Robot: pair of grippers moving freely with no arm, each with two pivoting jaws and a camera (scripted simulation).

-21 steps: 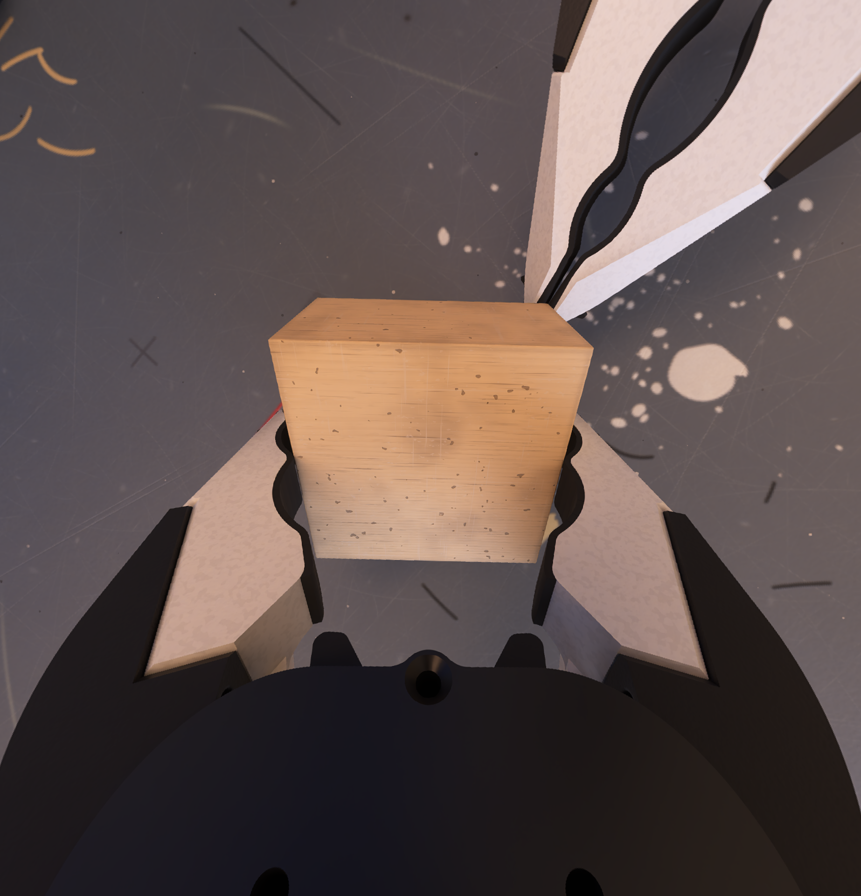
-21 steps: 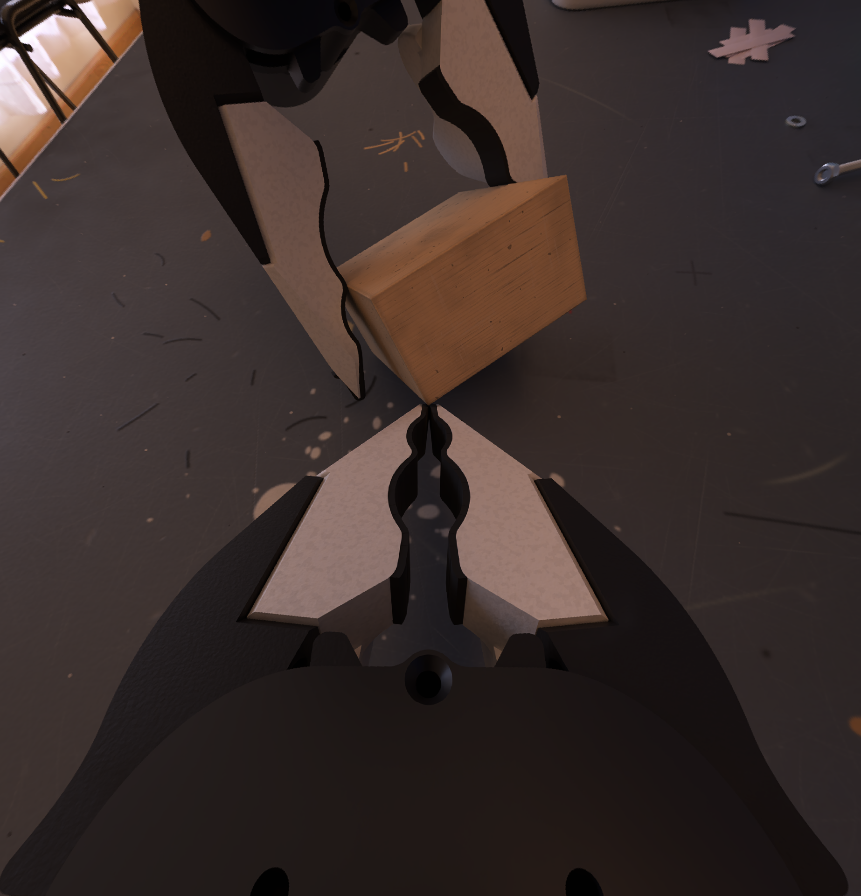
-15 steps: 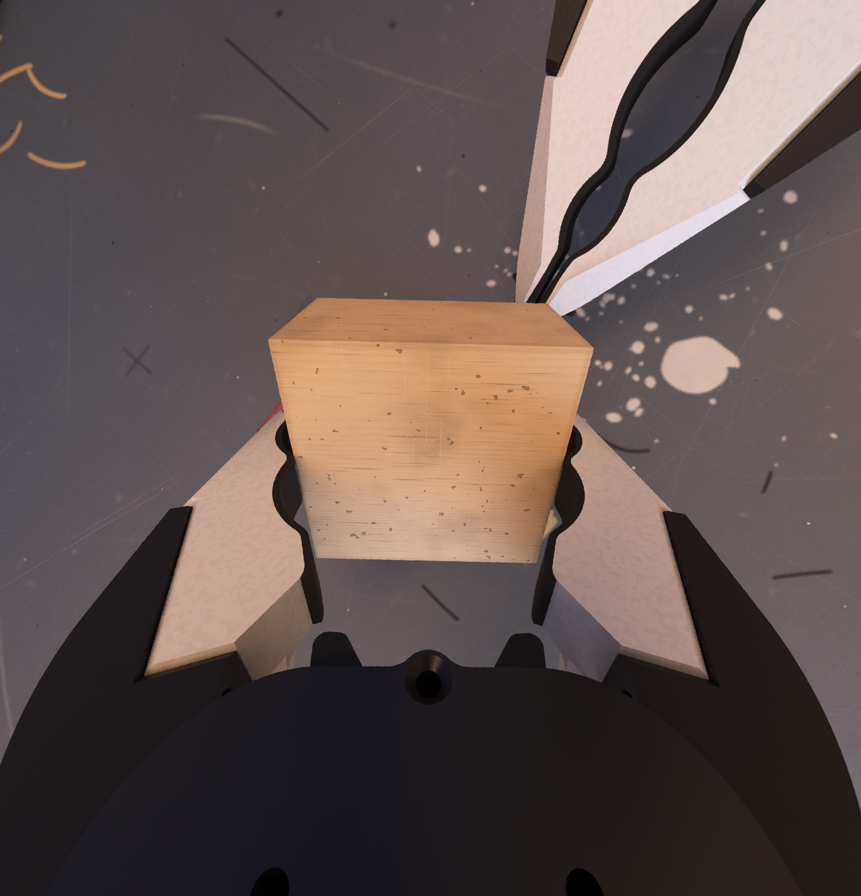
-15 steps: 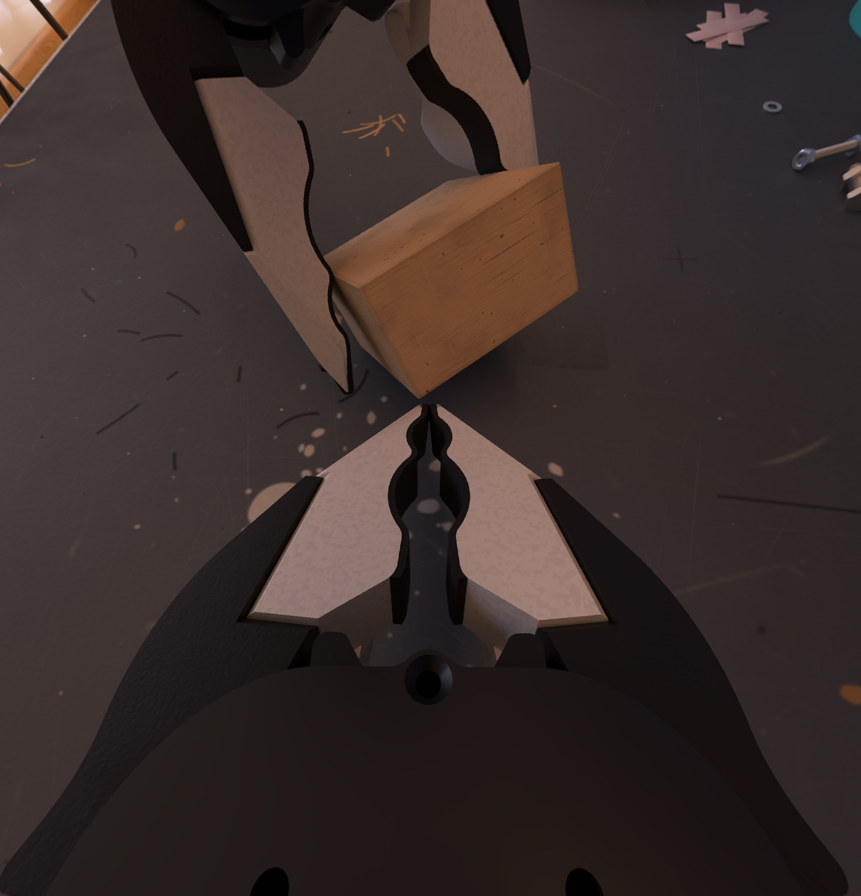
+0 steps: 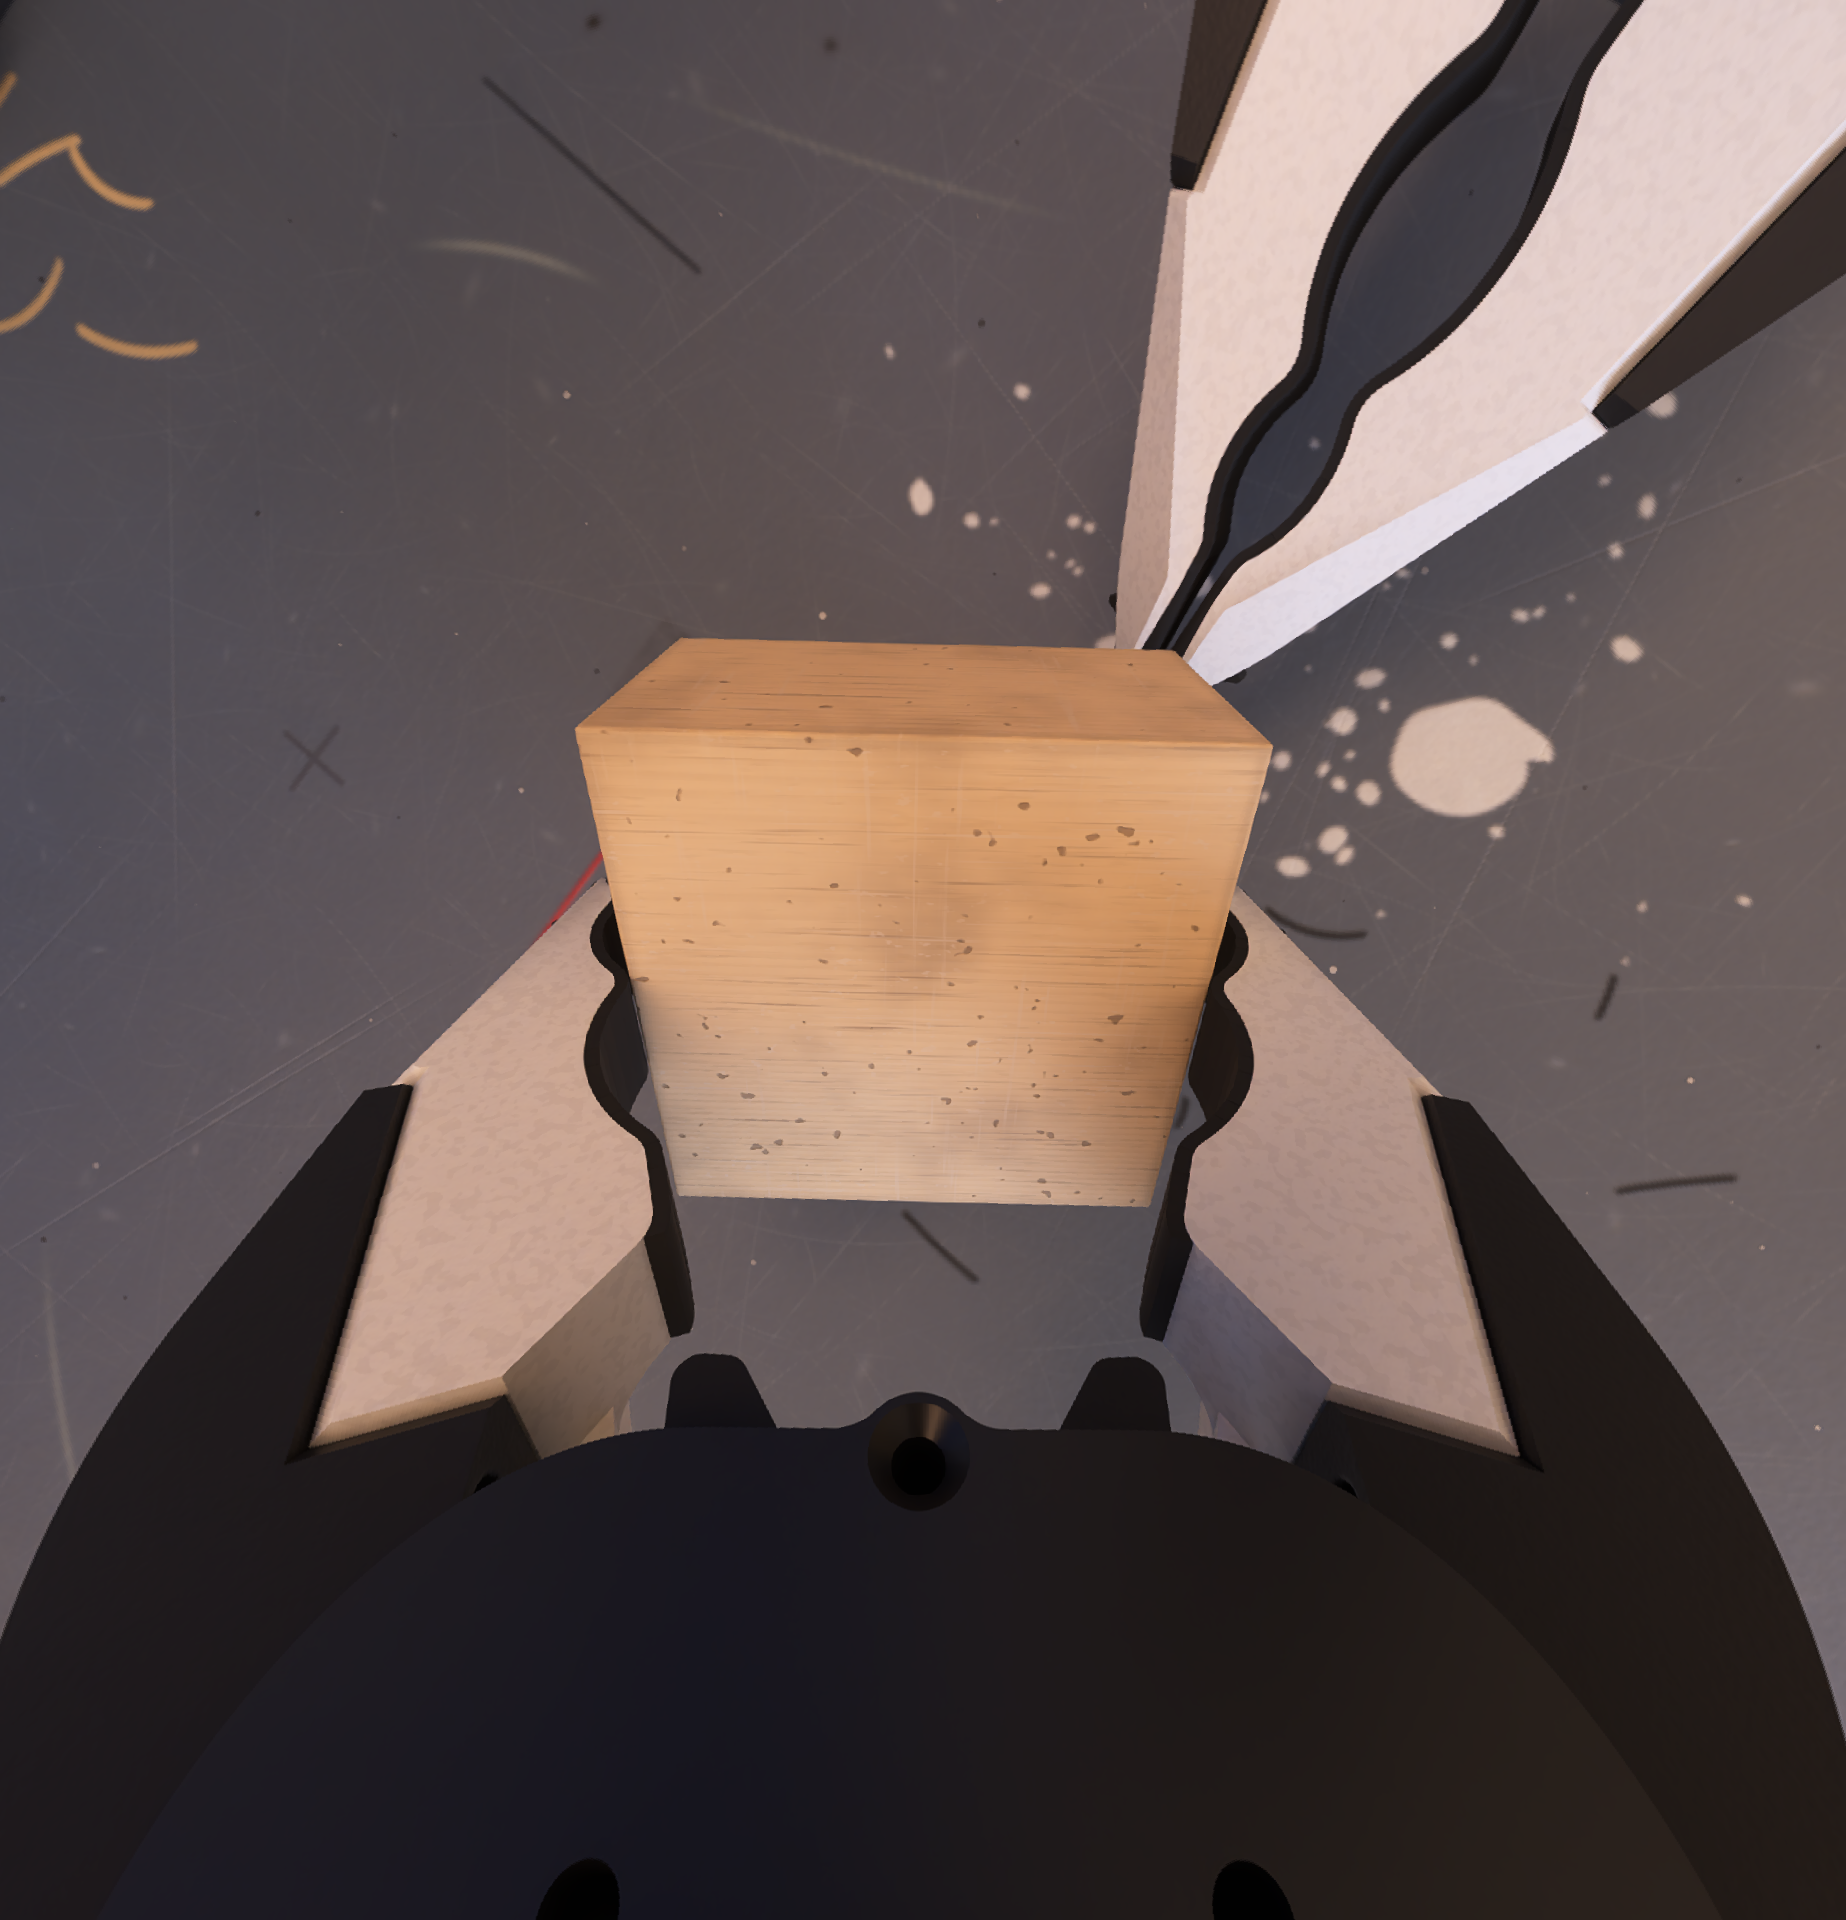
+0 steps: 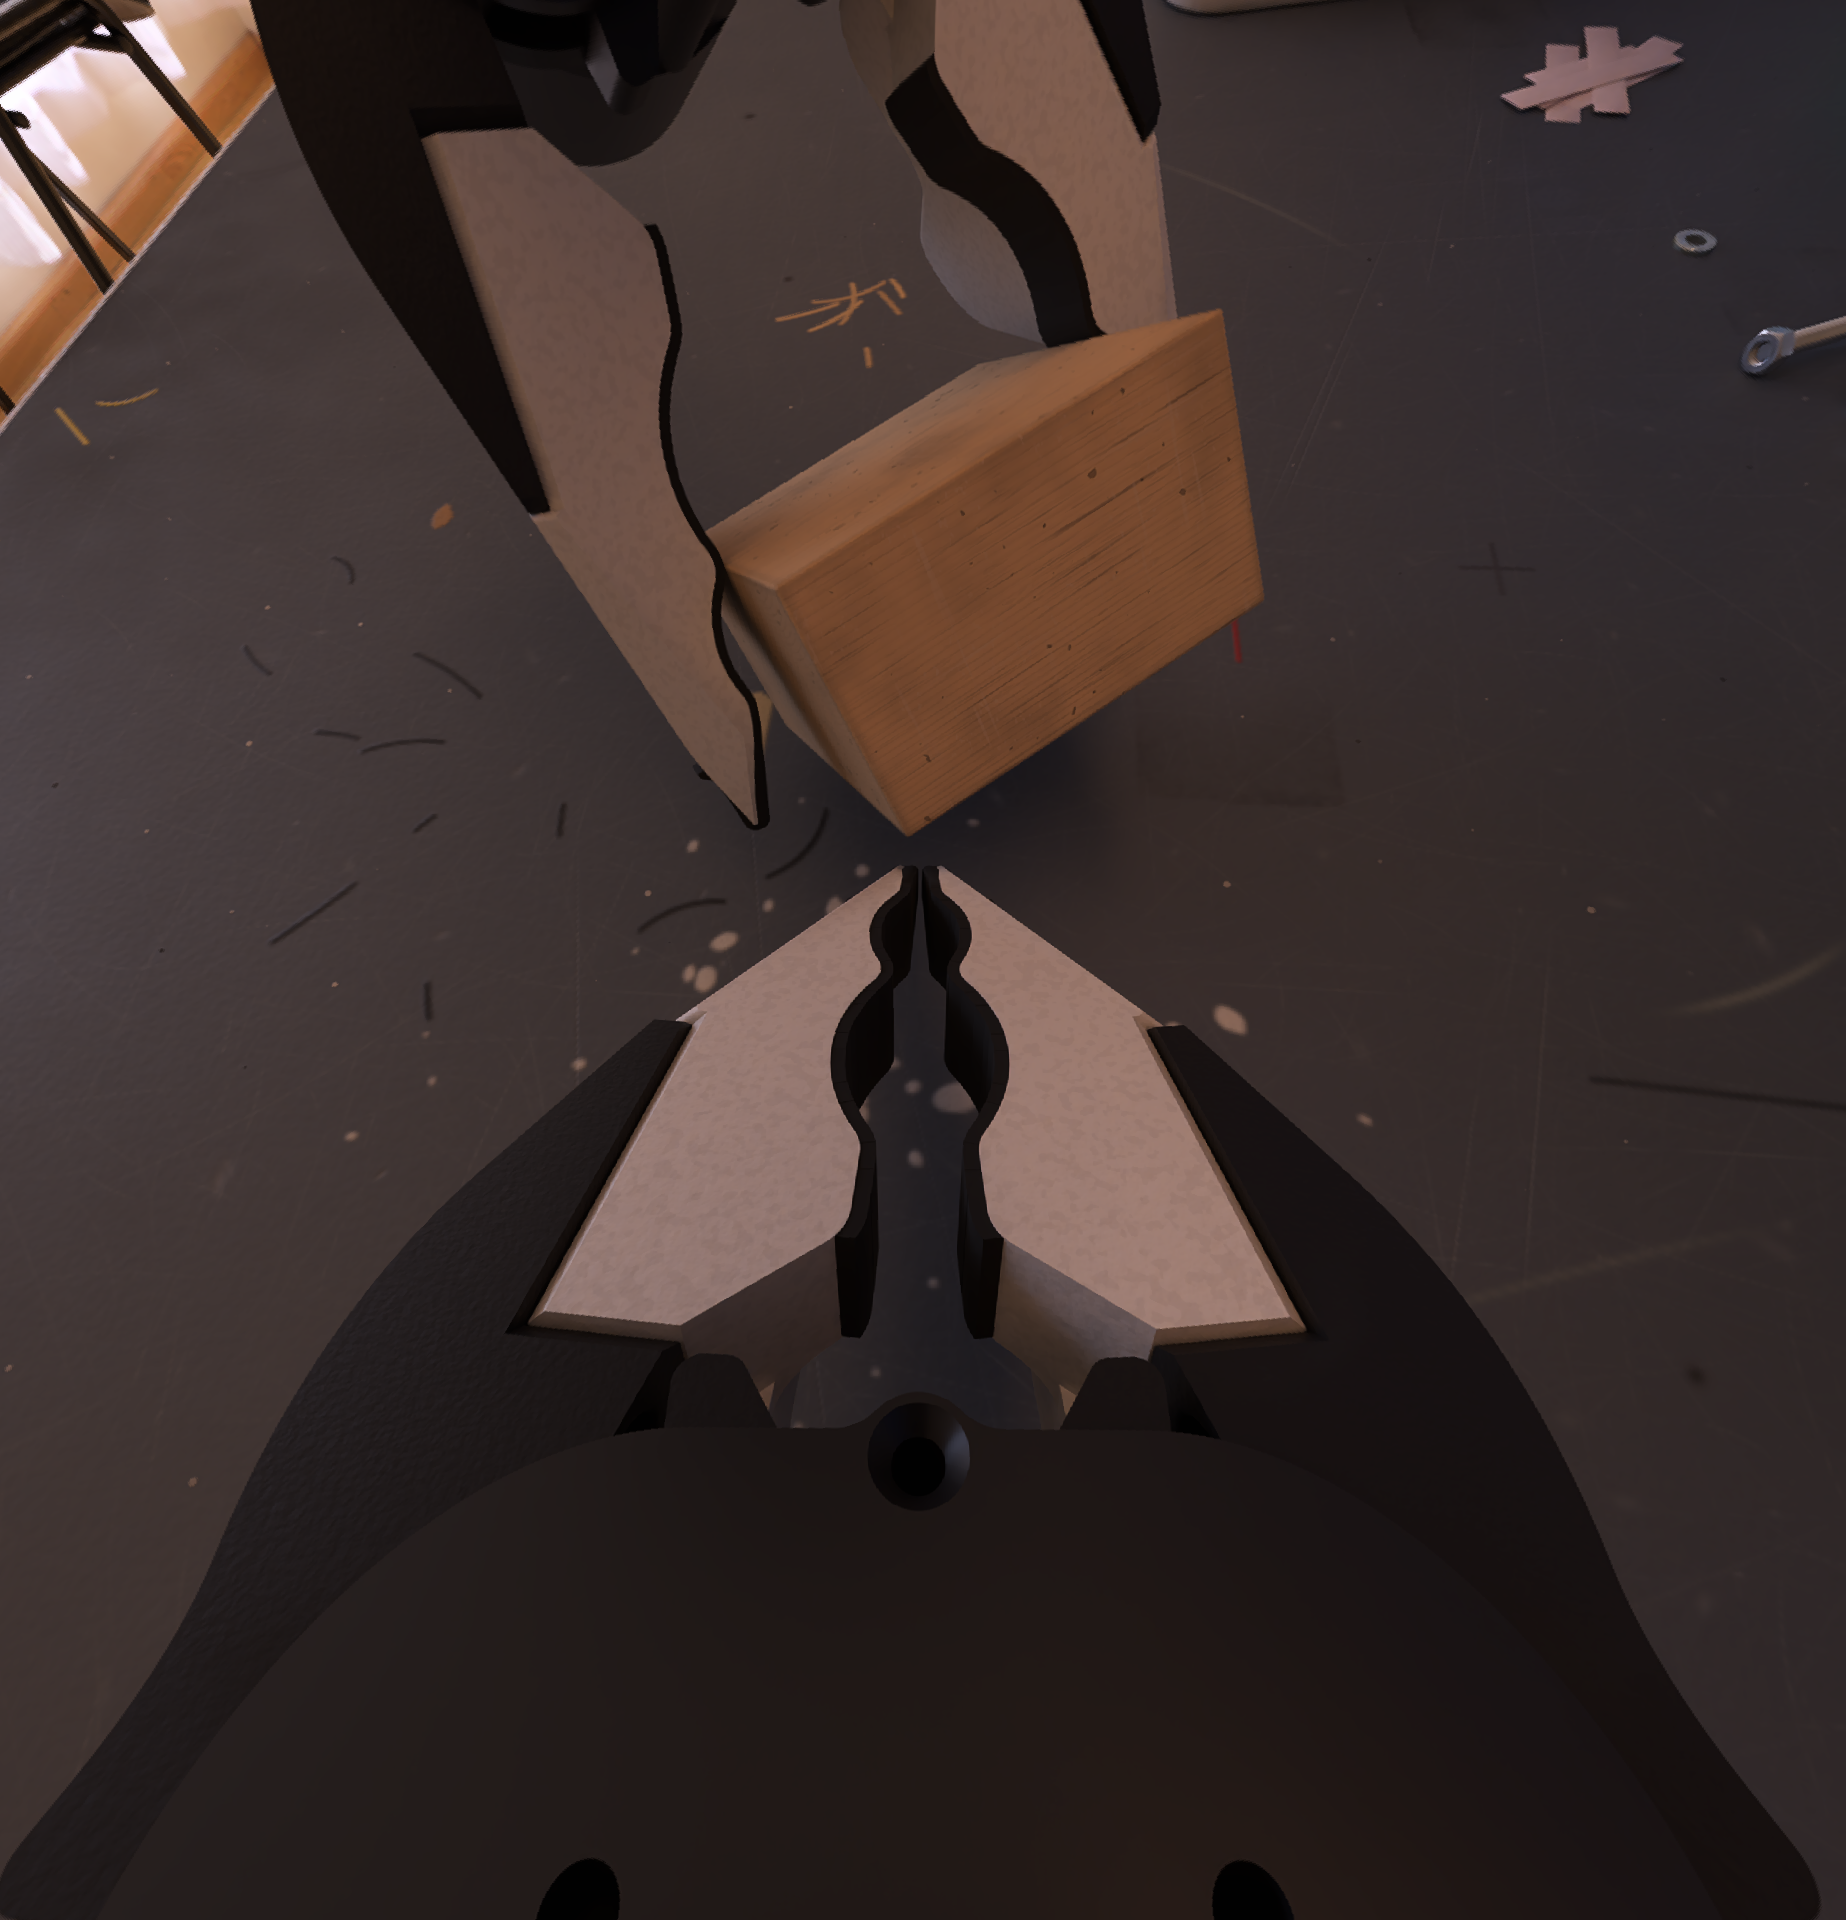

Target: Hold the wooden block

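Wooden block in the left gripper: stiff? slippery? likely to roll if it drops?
The wooden block looks solid, so probably stiff. Its smooth faces might slip between the left gripper fingers. Flat sides and square edges: unlikely to roll on the table.

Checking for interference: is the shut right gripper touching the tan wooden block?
Apart. The right wrist view shows dark table between the right gripper tips and the tan wooden block lowest corner.

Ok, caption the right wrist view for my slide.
Left gripper clamps the wooden block above the dark table; right gripper shut.
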